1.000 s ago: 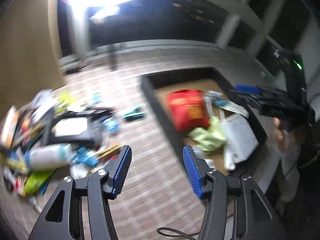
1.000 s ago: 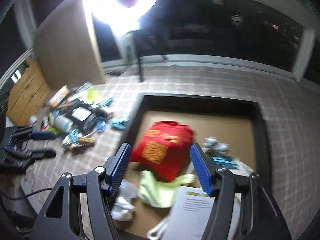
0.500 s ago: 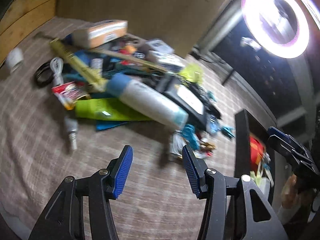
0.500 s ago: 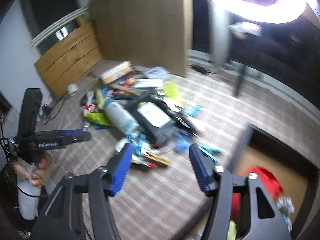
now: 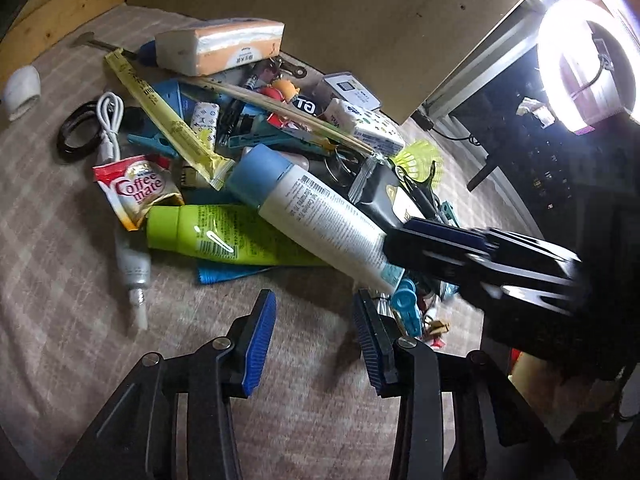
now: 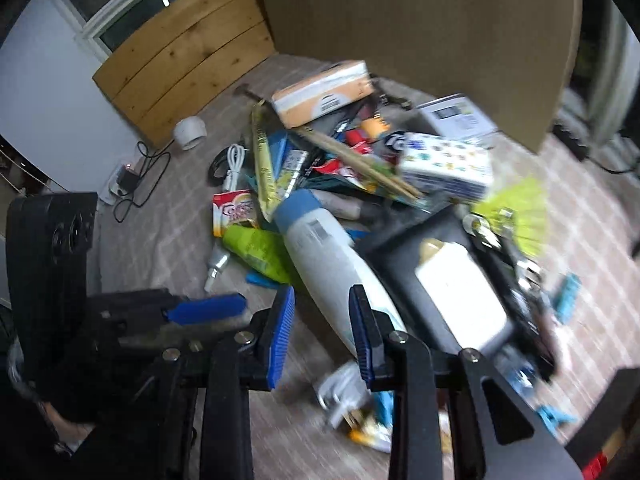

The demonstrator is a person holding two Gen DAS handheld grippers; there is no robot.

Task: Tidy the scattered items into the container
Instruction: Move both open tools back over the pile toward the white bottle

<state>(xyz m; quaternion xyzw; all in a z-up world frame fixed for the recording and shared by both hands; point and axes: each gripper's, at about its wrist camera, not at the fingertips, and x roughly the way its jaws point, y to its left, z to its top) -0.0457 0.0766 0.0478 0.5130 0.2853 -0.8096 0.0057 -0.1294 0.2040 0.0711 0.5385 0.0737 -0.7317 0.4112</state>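
Note:
A pile of scattered items lies on the checked mat. On top lies a white tube with a blue cap (image 5: 320, 216) (image 6: 332, 264), beside a green tube (image 5: 216, 236) (image 6: 256, 252) and a Coffee mate sachet (image 5: 136, 188). My left gripper (image 5: 314, 308) hovers over bare mat just in front of the pile. Its jaws are closing with nothing between them. My right gripper (image 6: 322, 300) hangs over the white tube's lower end. Its jaws are also closing, and the pads do not press on the tube. Each gripper shows in the other's view, the right gripper (image 5: 440, 236) and the left gripper (image 6: 208, 306).
A tissue pack (image 5: 220, 46), chopsticks (image 5: 280, 108), a small glue tube (image 5: 134, 276), cables (image 5: 108, 120) and a black flat device (image 6: 440, 280) fill the pile. A brown board (image 5: 320, 8) stands behind it. The container's black wall (image 6: 616, 412) shows at the lower right. A ring light (image 5: 584, 64) glares.
Both grippers have swung away from the box with the red bag over to the pile and come down close to it. Both pairs of jaws have narrowed, the right more.

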